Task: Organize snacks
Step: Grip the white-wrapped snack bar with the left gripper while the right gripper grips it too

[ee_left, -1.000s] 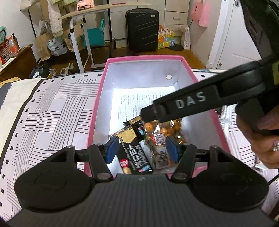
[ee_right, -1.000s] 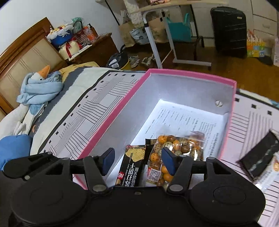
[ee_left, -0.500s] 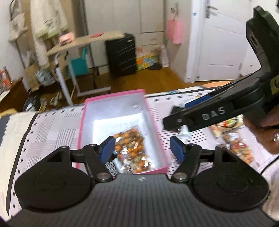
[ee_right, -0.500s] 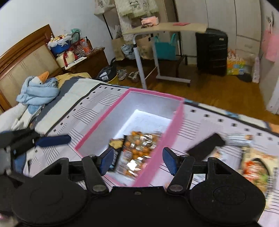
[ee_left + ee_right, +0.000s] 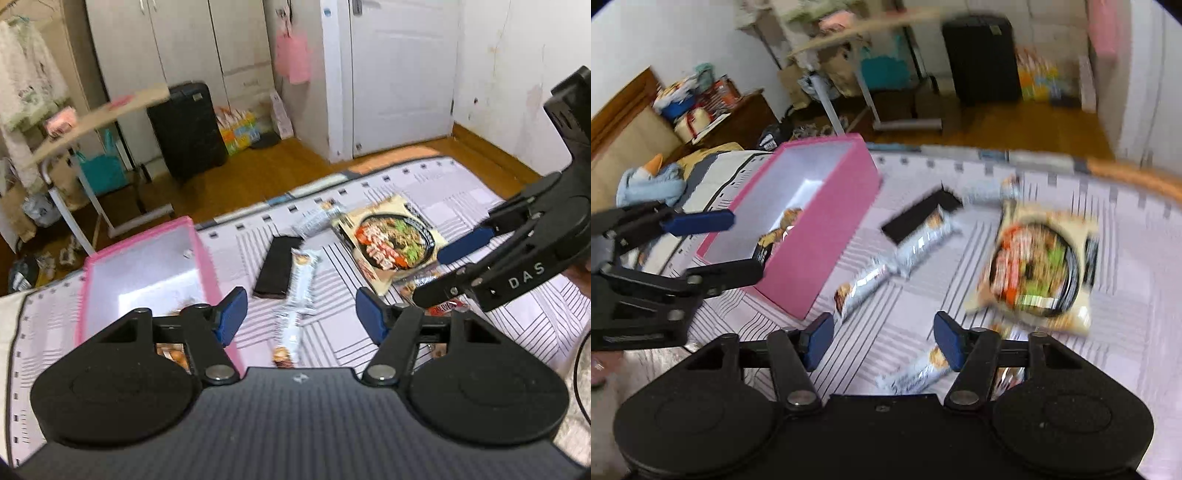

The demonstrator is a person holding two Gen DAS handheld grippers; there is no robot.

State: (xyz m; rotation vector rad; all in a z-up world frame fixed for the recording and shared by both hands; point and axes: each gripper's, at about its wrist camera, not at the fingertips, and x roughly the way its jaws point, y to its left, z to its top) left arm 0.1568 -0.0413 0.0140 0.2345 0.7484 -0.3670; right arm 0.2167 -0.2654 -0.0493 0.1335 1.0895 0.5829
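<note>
A pink box [image 5: 207, 258] [image 5: 827, 236] sits on the striped bedspread with snack packs [image 5: 779, 229] inside. To its right lie a black bar [image 5: 277, 267] [image 5: 916, 216], silver wrapped bars [image 5: 301, 291] [image 5: 890, 266] and a large noodle packet [image 5: 388, 240] [image 5: 1038, 273]. My left gripper [image 5: 299, 319] is open and empty above the box's right edge and a silver bar. My right gripper [image 5: 882, 341] is open and empty above another silver bar [image 5: 919, 371]; it also shows in the left wrist view [image 5: 450, 269], over the noodle packet's edge.
The bed edge runs along the far side, with wooden floor beyond. A black suitcase [image 5: 188, 129], a tilted side table [image 5: 96, 118] and a white door [image 5: 402, 74] stand past it. A blue plush [image 5: 650, 184] lies near the headboard at left.
Both grippers have pulled up and swung right, away from the pink box, toward the loose snacks on the bedspread. Both stay open and empty.
</note>
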